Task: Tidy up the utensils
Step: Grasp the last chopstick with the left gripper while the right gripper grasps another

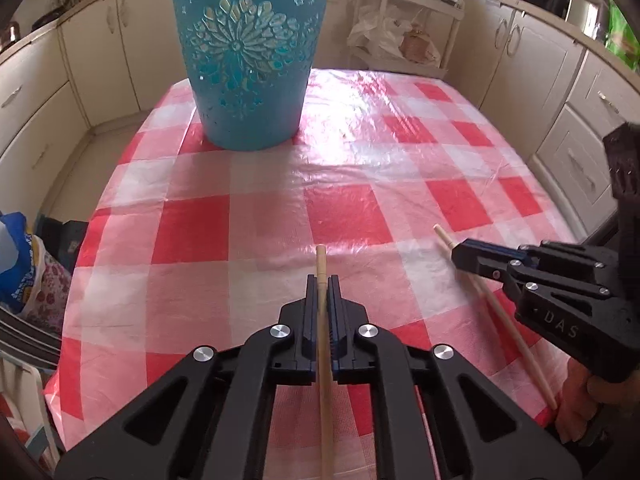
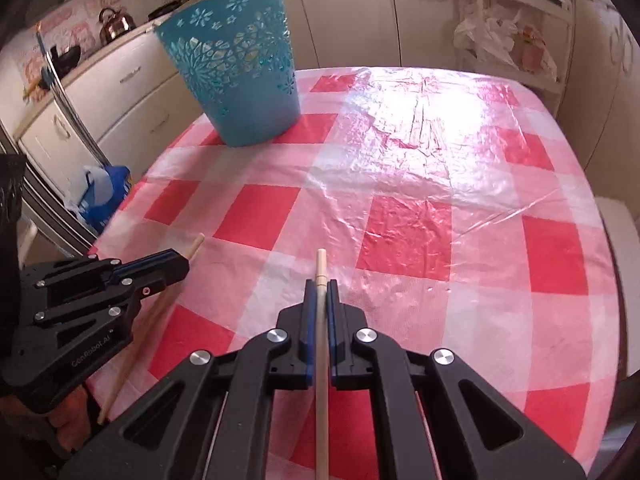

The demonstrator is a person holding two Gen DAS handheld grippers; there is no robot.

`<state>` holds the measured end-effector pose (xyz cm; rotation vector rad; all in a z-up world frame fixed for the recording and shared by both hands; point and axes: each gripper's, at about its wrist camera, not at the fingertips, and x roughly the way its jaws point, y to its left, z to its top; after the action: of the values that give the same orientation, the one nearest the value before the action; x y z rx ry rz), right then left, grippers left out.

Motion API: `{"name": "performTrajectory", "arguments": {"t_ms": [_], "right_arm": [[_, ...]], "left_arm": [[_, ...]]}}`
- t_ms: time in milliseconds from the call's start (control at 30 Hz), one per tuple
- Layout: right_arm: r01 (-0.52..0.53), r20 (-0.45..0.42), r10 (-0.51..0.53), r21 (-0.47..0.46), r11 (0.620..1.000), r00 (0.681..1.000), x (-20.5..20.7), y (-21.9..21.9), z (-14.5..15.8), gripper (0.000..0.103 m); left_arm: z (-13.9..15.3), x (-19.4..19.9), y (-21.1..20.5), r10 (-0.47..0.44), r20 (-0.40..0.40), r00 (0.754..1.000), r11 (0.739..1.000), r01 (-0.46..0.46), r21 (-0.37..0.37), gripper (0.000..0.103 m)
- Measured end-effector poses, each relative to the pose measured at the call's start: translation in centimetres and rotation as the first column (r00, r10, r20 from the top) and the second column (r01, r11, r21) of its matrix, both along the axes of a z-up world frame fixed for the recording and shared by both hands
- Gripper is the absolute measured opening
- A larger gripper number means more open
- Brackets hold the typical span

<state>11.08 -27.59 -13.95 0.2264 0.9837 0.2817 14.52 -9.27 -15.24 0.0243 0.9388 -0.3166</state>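
Observation:
A teal bucket [image 1: 248, 72] with cut-out flower patterns stands upright at the far left of the red-and-white checked table [image 1: 360, 160]. My left gripper [image 1: 322, 280] is shut on a pale wooden stick [image 1: 320, 256], which runs along its fingers and pokes out past the tips. My right gripper [image 2: 321, 284] is shut on a second wooden stick [image 2: 320, 260] the same way. Both hover above the table's near edge, side by side. In the left wrist view the right gripper [image 1: 456, 254] is at the right with its stick [image 1: 504, 312]. The bucket [image 2: 244, 76] lies ahead-left of the right gripper.
Cream kitchen cupboards [image 1: 100, 52] line the walls around the table. A white rack [image 1: 404, 24] with plastic bags stands beyond the far edge. A blue bag [image 2: 104, 192] sits on the floor at the left. A kettle [image 2: 116, 22] stands on the counter.

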Motion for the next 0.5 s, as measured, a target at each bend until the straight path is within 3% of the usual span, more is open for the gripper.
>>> {"name": "performTrajectory", "arguments": {"t_ms": [133, 267, 500], "right_arm": [[0.023, -0.012, -0.022, 0.098, 0.995, 1.0, -0.1, -0.2, 0.3, 0.006], [0.054, -0.019, -0.052, 0.184, 0.981, 0.999, -0.3, -0.2, 0.5, 0.006], [0.105, 0.015, -0.118, 0.358, 0.928, 0.993, -1.3, -0.6, 1.3, 0.006]], "left_arm": [[1.1, 0.6, 1.4, -0.003, 0.055, 0.998, 1.0, 0.004, -0.022, 0.005], [1.8, 0.8, 3.1, 0.034, 0.089, 0.995, 0.996, -0.026, -0.09, 0.005], [2.7, 0.4, 4.7, 0.068, 0.138, 0.988, 0.986, -0.045, -0.158, 0.005]]}}
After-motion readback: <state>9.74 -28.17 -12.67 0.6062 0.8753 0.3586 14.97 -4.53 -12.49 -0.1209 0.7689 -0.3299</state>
